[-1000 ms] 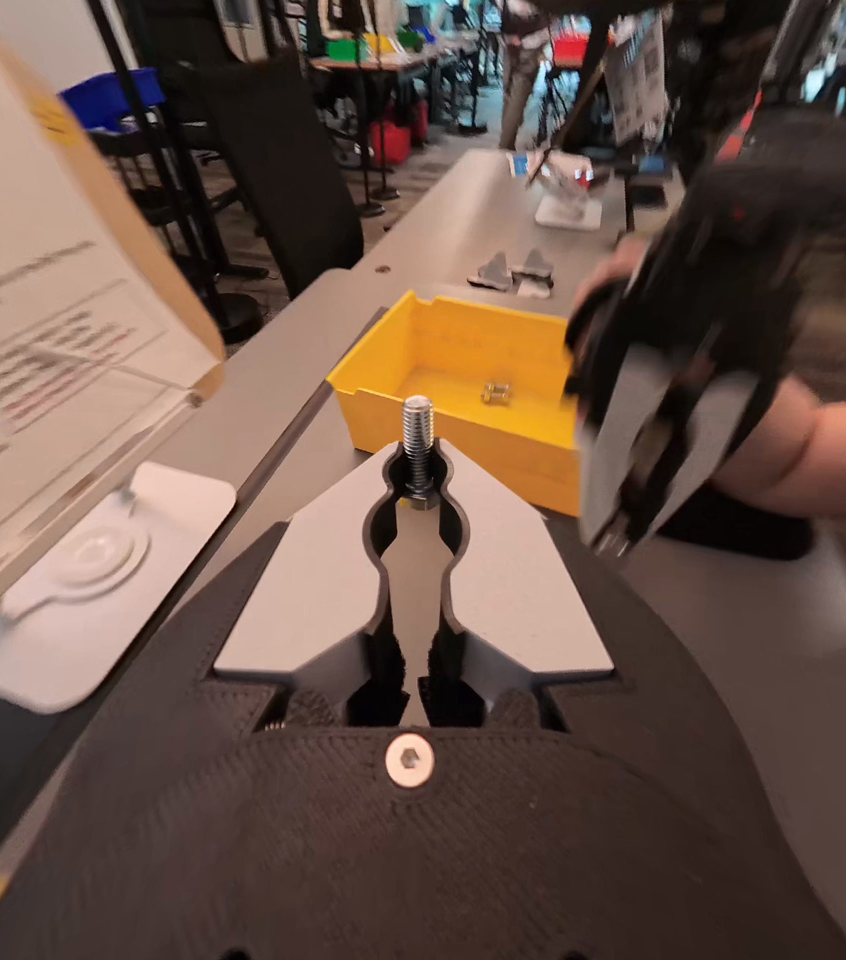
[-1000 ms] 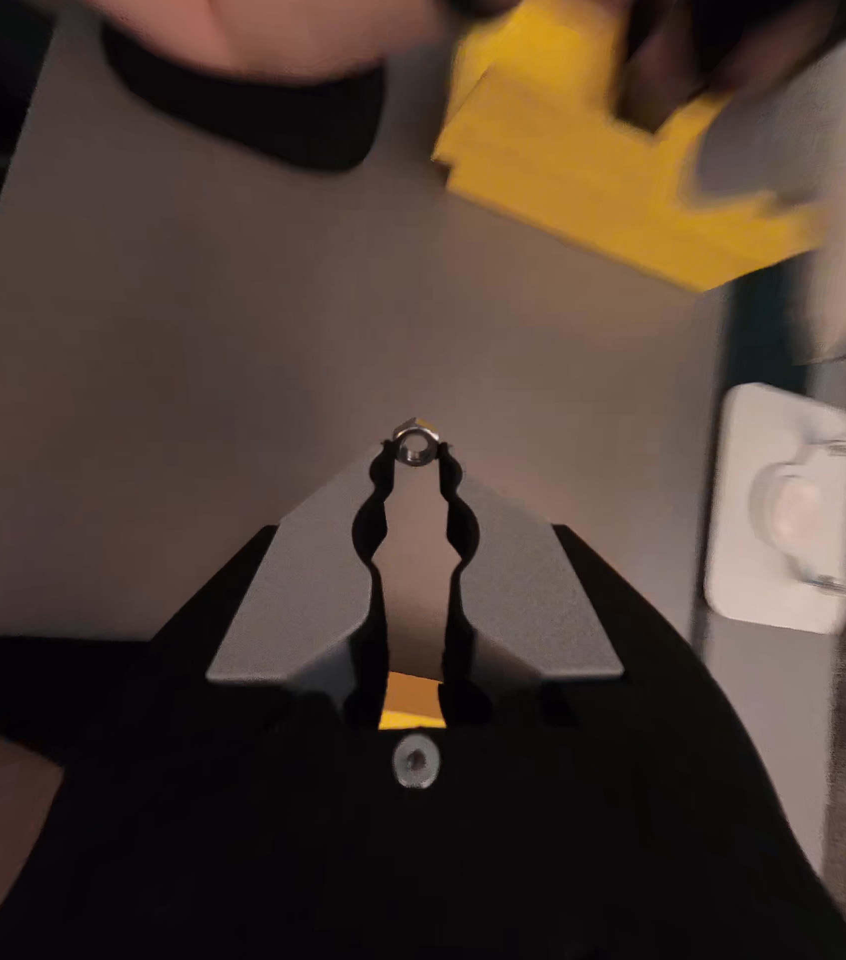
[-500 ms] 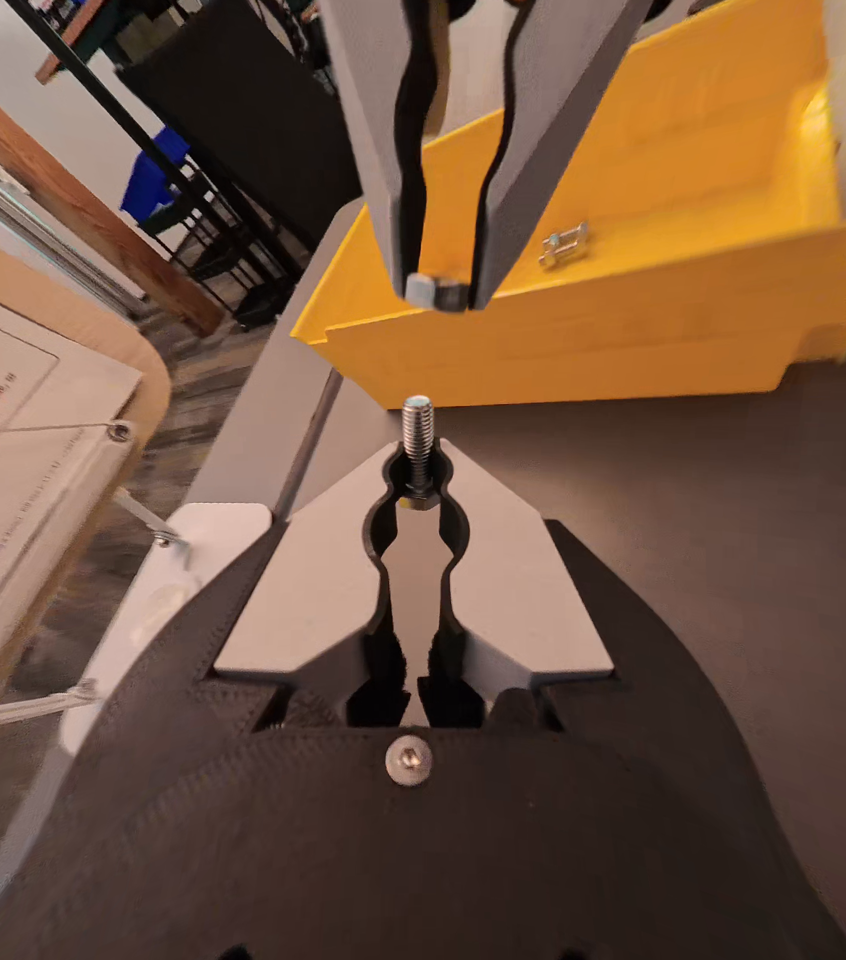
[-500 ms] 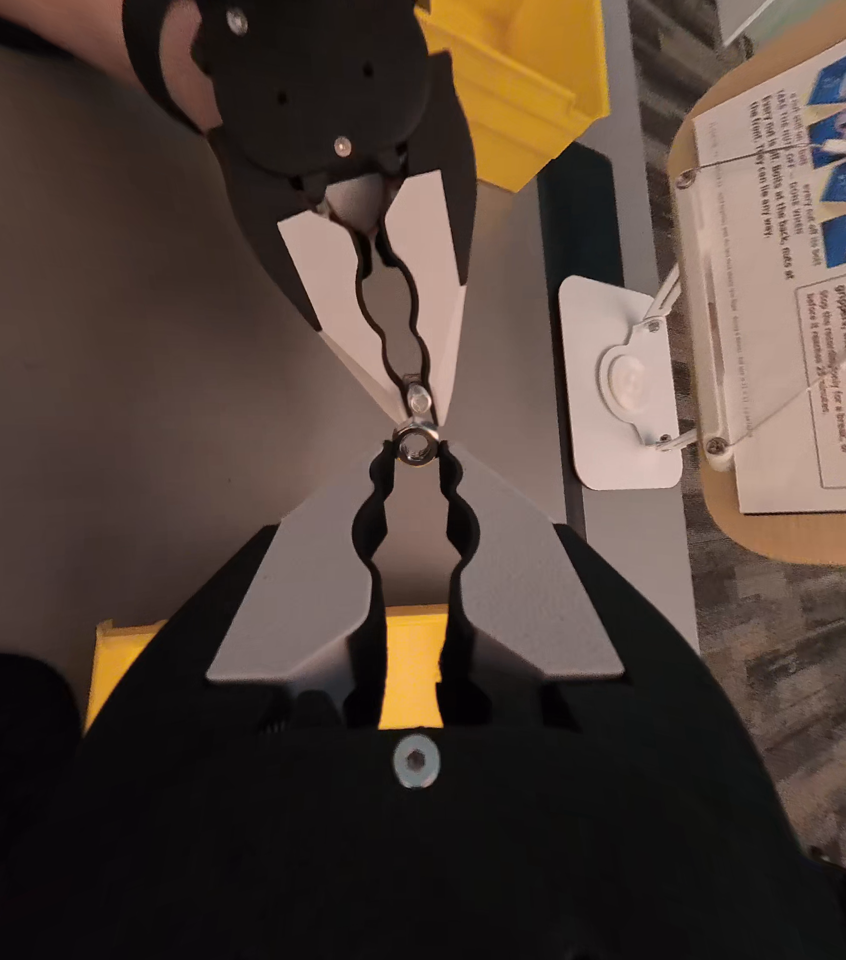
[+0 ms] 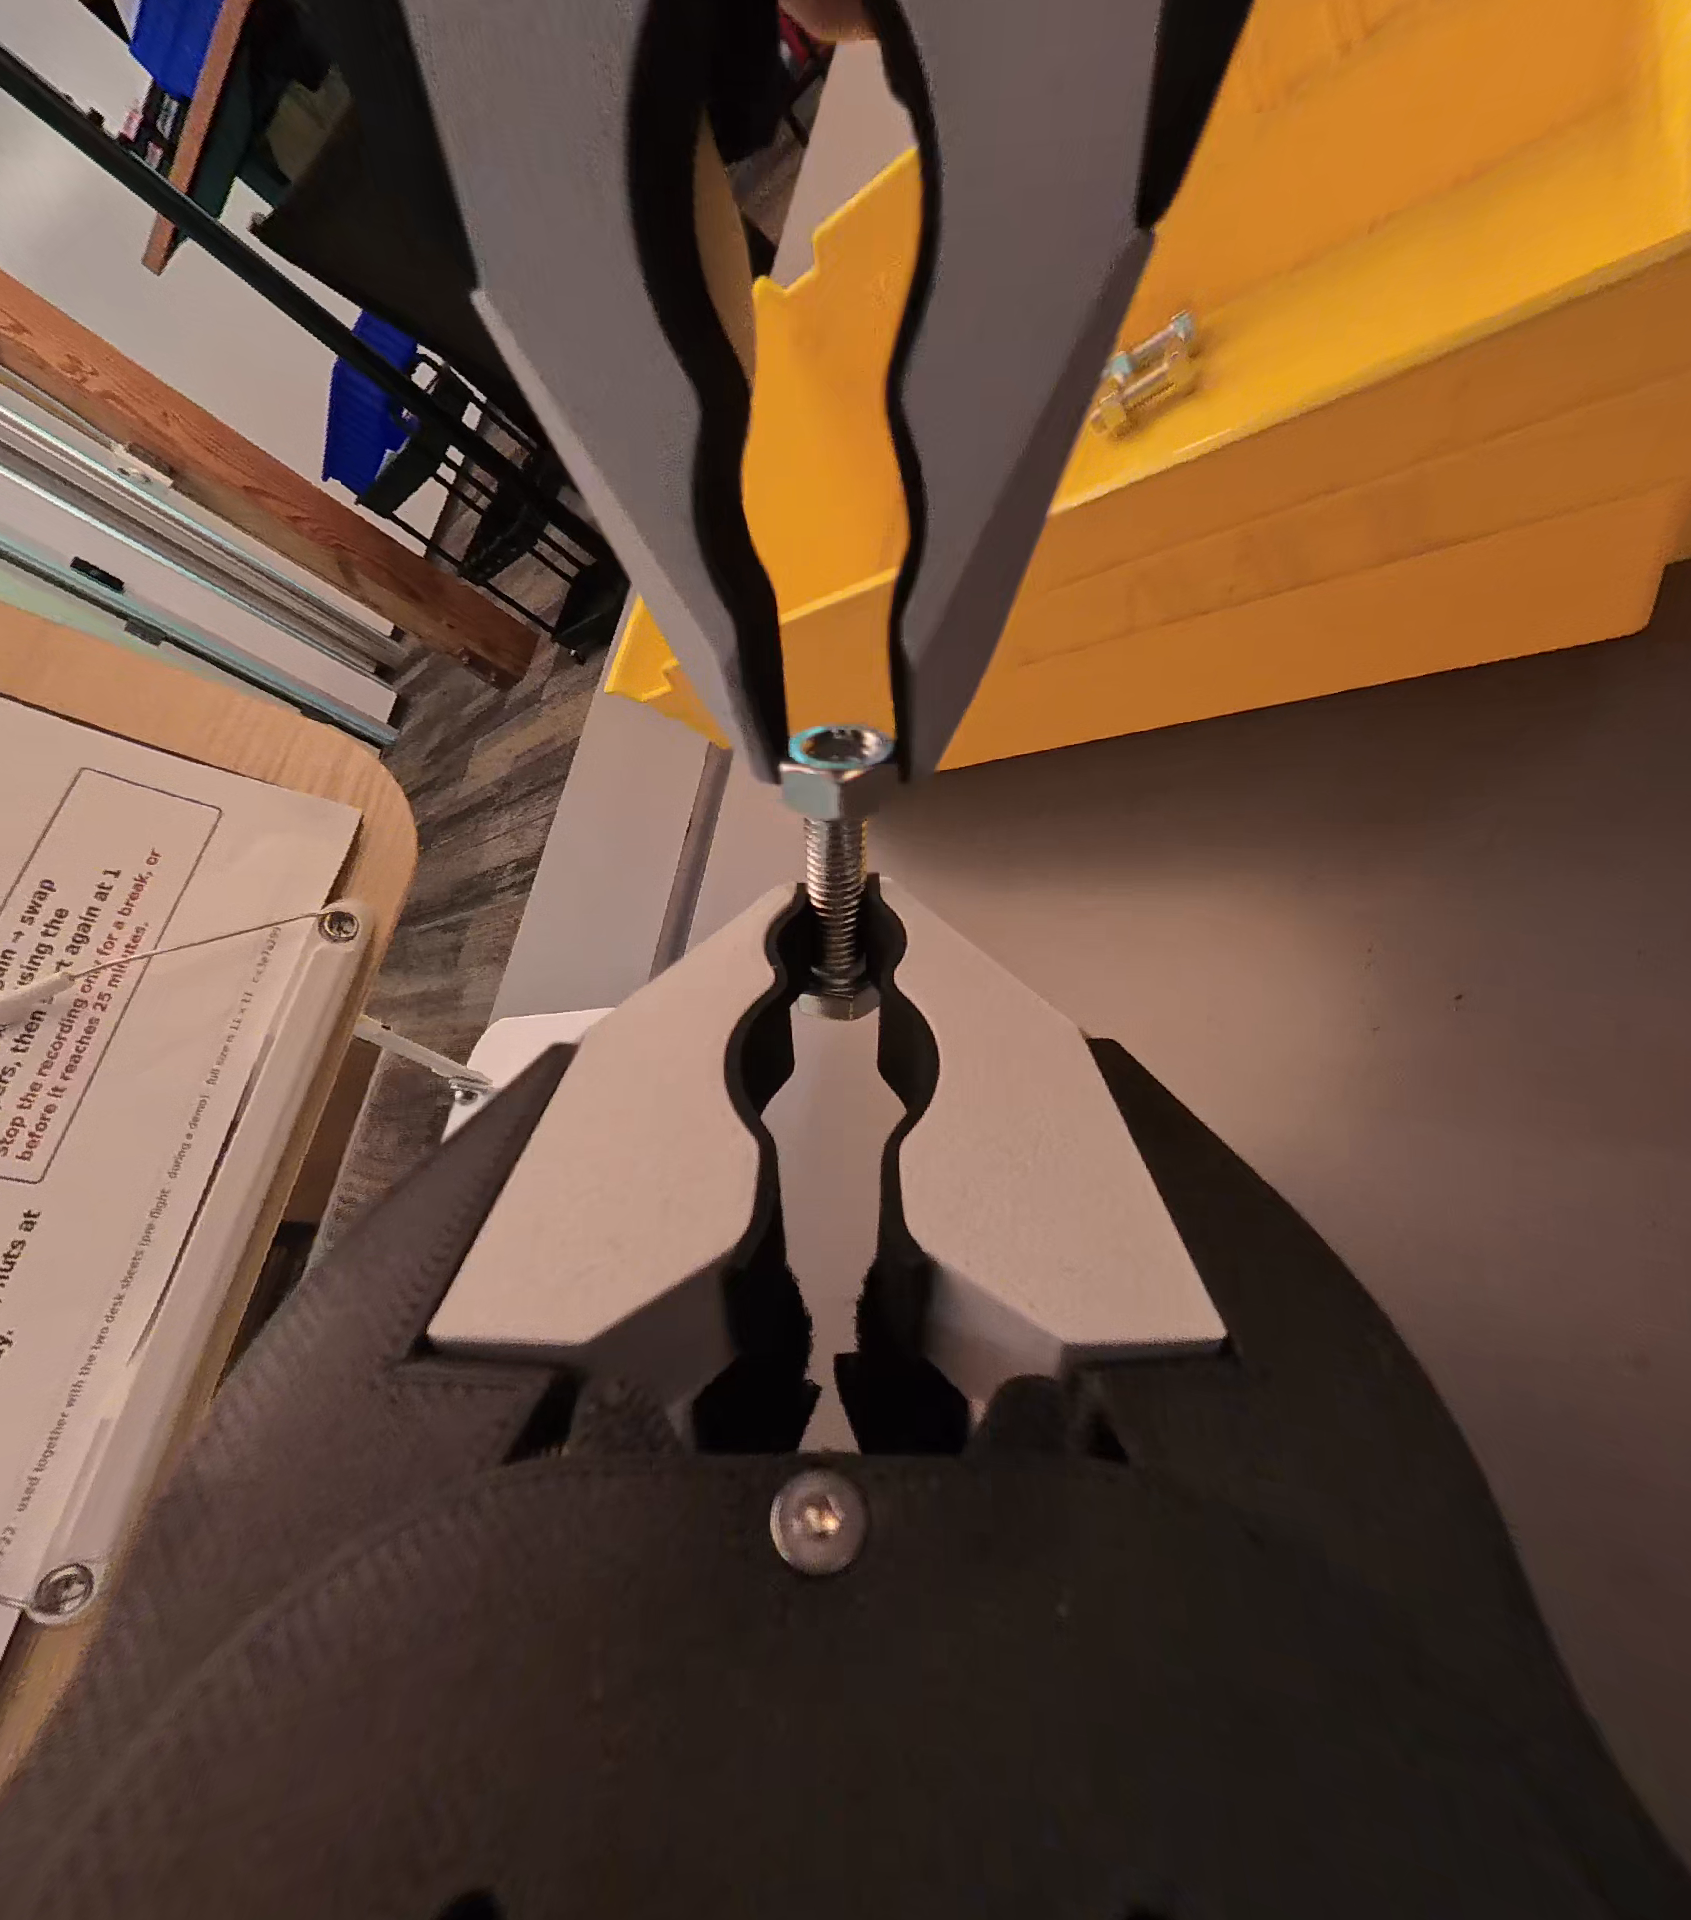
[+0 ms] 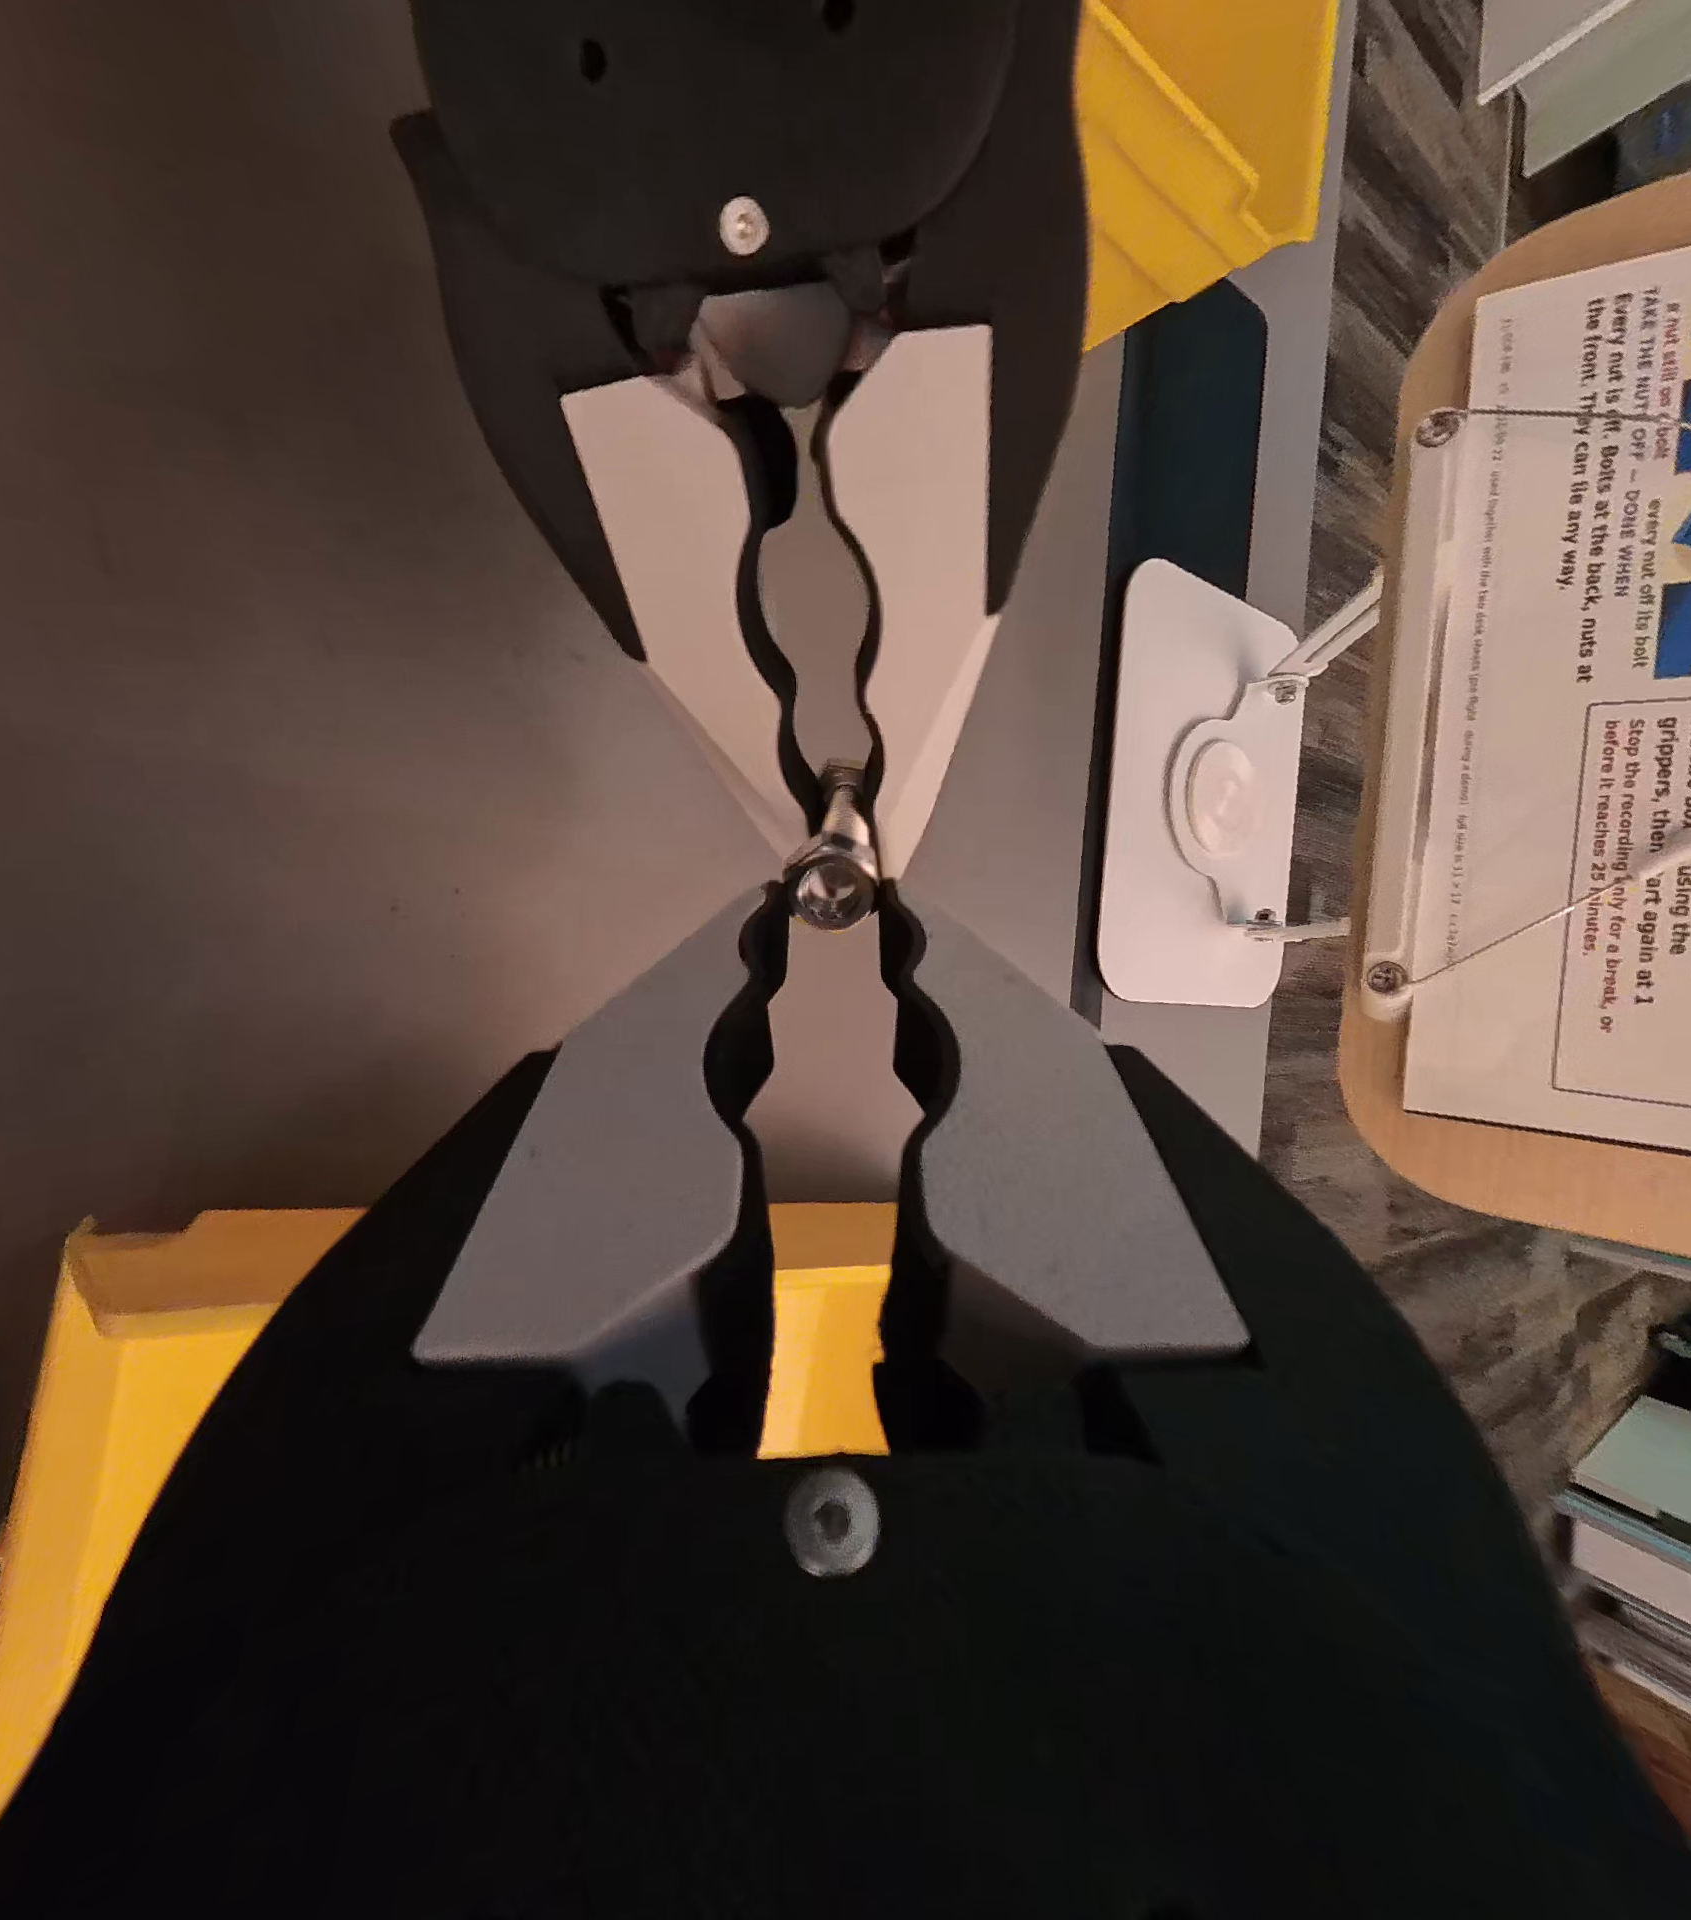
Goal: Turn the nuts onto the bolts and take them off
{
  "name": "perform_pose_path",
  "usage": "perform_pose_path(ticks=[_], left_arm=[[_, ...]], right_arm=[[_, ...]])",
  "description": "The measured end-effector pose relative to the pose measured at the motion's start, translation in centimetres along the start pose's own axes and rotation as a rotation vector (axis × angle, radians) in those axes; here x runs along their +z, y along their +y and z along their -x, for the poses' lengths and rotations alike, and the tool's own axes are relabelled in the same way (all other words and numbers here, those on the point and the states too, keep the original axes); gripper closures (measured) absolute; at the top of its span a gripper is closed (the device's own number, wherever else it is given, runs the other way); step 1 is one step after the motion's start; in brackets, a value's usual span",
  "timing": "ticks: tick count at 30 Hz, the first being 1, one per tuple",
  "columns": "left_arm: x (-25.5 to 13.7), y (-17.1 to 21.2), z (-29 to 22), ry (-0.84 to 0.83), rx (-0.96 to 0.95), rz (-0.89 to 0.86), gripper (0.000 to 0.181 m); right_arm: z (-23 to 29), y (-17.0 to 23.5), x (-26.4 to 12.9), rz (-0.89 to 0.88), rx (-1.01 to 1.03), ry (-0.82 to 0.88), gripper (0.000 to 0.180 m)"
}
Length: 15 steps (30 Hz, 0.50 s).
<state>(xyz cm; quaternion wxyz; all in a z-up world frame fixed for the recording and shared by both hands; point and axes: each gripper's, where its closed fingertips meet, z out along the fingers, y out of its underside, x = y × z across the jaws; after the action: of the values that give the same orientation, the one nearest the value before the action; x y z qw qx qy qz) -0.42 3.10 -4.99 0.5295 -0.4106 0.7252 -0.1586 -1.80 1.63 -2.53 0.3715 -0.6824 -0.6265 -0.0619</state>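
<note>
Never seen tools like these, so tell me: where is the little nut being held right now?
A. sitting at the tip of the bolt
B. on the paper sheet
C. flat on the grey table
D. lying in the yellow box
A: the right gripper pinches the nut at the tip of the bolt held by the left gripper.

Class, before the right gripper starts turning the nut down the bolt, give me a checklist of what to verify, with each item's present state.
1. Left gripper shut on the bolt shank: ok.
2. Right gripper shut on the nut: ok.
3. Nut seated on the bolt's tip: ok, they touch.
4. Nut bore in line with the bolt axis: looks ok in the left wrist view.
5. Threads actually engaged: cannot tell.
6. Room to rotate clear of the yellow bin: ok.
</note>
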Motion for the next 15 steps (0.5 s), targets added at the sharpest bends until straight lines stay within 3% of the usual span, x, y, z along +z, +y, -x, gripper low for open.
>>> perform_pose_path(ticks=[1,15], left_arm=[[0.0,0.0,0.0,0.006,-0.006,0.001,0.174],[-0.7,-0.1,-1.3,0.136,0.0,0.031,0.174]], right_arm=[[0.0,0.0,0.0,0.007,-0.021,0.01,0.163],[0.9,-0.6,0.1,0.041,-0.163,0.027,0.163]])
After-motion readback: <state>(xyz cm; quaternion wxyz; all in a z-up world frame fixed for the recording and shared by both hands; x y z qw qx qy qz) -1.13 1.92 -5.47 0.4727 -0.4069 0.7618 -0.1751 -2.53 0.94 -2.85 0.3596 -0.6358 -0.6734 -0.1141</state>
